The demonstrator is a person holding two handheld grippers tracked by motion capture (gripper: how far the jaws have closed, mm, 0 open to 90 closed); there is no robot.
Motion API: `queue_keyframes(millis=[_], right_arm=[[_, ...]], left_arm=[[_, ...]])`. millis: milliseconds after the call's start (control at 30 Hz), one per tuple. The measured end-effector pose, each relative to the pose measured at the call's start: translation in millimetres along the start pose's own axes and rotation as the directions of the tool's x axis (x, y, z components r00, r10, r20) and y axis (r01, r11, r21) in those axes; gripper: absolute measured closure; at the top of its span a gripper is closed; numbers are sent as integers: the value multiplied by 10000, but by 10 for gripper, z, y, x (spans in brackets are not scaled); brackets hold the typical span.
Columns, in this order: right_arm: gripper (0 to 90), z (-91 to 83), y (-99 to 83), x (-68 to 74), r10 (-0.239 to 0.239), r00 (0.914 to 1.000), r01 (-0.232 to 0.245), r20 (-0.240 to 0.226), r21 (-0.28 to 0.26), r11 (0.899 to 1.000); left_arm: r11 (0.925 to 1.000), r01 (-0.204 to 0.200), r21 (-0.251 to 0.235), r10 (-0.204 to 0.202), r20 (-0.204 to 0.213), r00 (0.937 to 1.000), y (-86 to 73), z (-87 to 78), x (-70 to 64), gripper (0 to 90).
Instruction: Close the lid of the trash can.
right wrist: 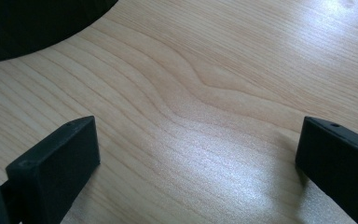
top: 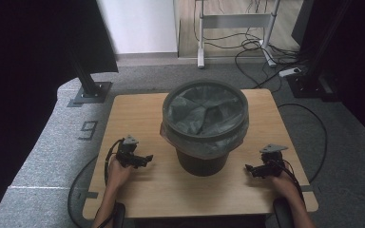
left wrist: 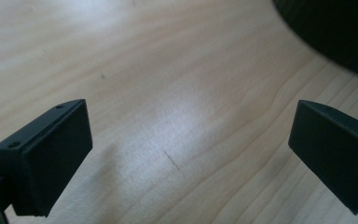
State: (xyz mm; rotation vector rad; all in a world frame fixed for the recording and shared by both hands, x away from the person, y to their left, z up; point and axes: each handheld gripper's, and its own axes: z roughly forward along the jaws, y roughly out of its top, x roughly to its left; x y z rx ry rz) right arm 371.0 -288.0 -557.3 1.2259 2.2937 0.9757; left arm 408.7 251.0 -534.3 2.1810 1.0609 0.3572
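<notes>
A dark round bin (top: 204, 126) lined with a clear plastic bag (top: 202, 113) stands upright in the middle of the wooden table (top: 133, 111). My left gripper (top: 142, 159) rests low over the table to the bin's left, pointing toward its base. In the left gripper view its jaws are spread wide over bare wood, left gripper (left wrist: 186, 154) open, with the bin's dark side (left wrist: 335, 32) at the upper right. My right gripper (top: 251, 169) sits to the bin's right, also aimed at it. That gripper (right wrist: 198, 163) is open and holds nothing; the bin (right wrist: 32, 23) shows at upper left.
The table is small, with edges close to both hands. Around it lies grey carpet with cables (top: 309, 118) trailing on the right. A black stand base (top: 92, 92) sits behind the table's left corner, and a white desk frame (top: 235, 28) stands further back.
</notes>
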Motion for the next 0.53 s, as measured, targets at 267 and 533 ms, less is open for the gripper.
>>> queue_keyframes(millis=[267, 533], right_arm=[[0, 0, 0, 0, -1, 10000, 1, 0, -2, 10000], [0, -1, -1, 1, 2, 10000, -2, 0, -5, 10000]], left_arm=[[9981, -448, 430, 448, -3, 9990, -44, 141, -93, 0], [9981, -430, 433, 429, 26, 9991, -42, 145, -93, 0]])
